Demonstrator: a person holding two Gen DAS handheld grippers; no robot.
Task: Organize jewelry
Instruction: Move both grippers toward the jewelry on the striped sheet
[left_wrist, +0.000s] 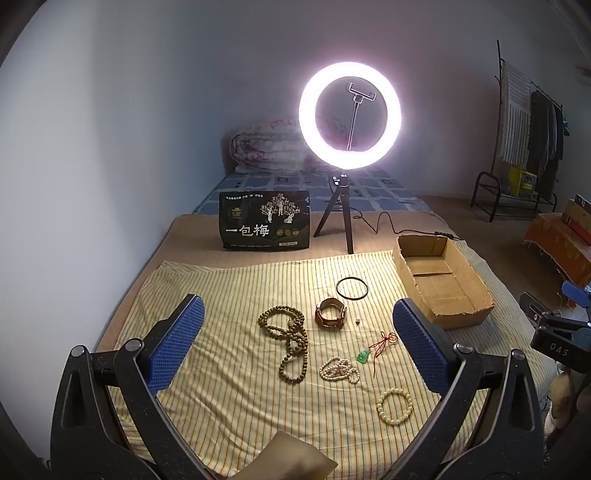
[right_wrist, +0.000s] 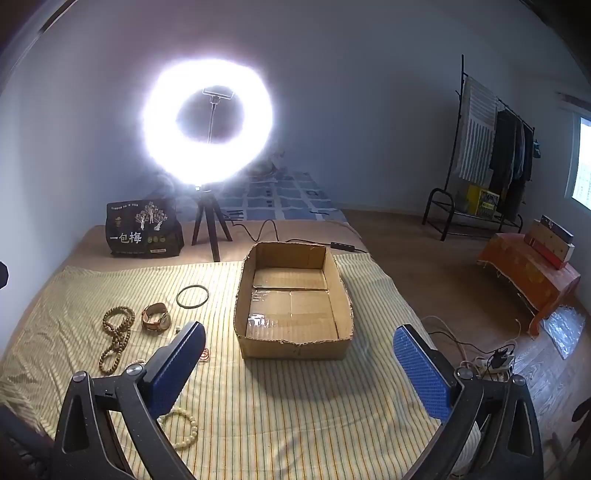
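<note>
Jewelry lies on a striped cloth (left_wrist: 229, 295): a long brown bead string (left_wrist: 288, 343), a brown watch (left_wrist: 331, 314), a black bangle (left_wrist: 352, 288), a white pearl string (left_wrist: 340, 370), a green pendant on red cord (left_wrist: 364, 357), a cream bead bracelet (left_wrist: 394, 407). An empty cardboard box (left_wrist: 441, 280) sits to their right. My left gripper (left_wrist: 295, 347) is open above the jewelry, holding nothing. My right gripper (right_wrist: 299, 362) is open and empty just before the box (right_wrist: 291, 302). The right wrist view also shows the bead string (right_wrist: 116, 338), watch (right_wrist: 156, 317), bangle (right_wrist: 192, 296) and bracelet (right_wrist: 181, 428).
A lit ring light on a tripod (left_wrist: 349, 122) and a black snack bag (left_wrist: 264, 221) stand behind the cloth. The light's cable (right_wrist: 258, 229) runs past the box. A clothes rack (right_wrist: 491, 155) and an orange-covered low table (right_wrist: 528, 273) are at right.
</note>
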